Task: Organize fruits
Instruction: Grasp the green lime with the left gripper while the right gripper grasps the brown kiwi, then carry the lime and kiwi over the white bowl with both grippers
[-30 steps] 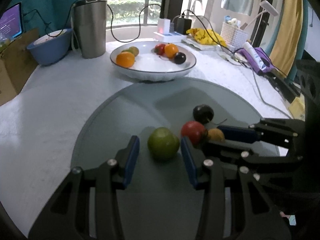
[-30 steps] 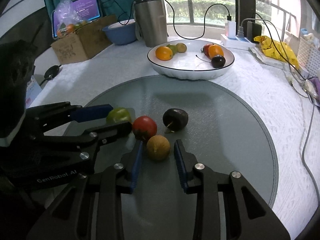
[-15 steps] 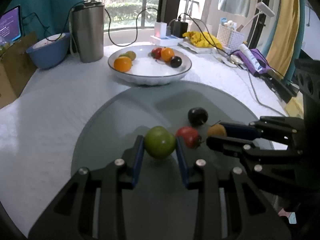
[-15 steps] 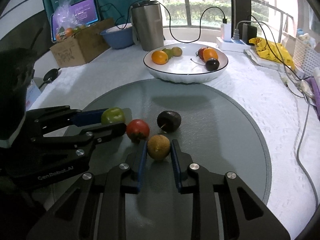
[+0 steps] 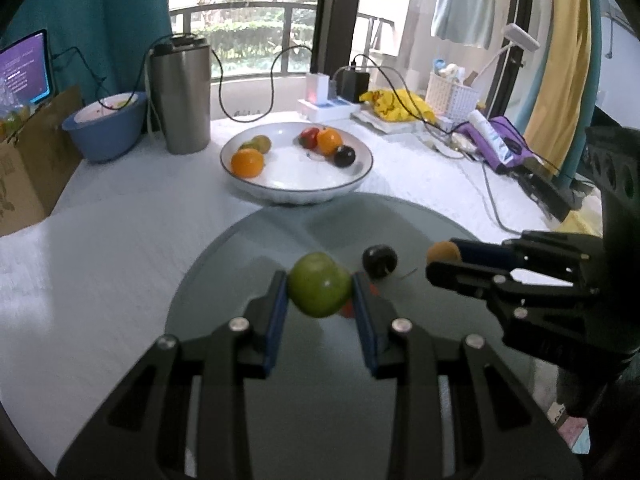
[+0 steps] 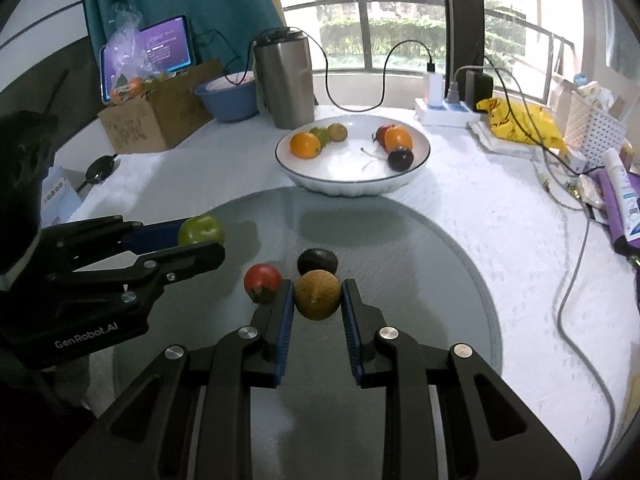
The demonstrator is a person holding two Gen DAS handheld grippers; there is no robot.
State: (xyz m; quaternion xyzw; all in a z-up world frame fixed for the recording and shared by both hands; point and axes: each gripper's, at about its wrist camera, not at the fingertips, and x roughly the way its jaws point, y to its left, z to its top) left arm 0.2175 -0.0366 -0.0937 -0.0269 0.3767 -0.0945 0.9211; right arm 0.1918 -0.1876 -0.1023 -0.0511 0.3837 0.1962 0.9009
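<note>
On a white-clothed table (image 6: 472, 216) beside a balcony window, the left gripper (image 5: 320, 292) clamps a green apple (image 5: 319, 289) above a round grey glass mat (image 6: 420, 264), while the right gripper (image 6: 317, 294) grips a brown fruit (image 6: 317, 294). A red fruit (image 6: 262, 282) and a dark plum (image 6: 317, 261) sit on the mat just beside it. Farther back, a white bowl (image 6: 352, 184) holds oranges and other fruit; behind it stand a steel tumbler (image 6: 285, 80), blue basin (image 6: 230, 98), cardboard box (image 6: 160, 114) and lit tablet (image 6: 166, 46). Teal curtains hang at far left.

Green apple (image 5: 319, 295) and brown fruit (image 6: 317, 294) seemingly lifted, red fruit (image 6: 262, 282), dark plum (image 6: 317, 261) on glass
</note>
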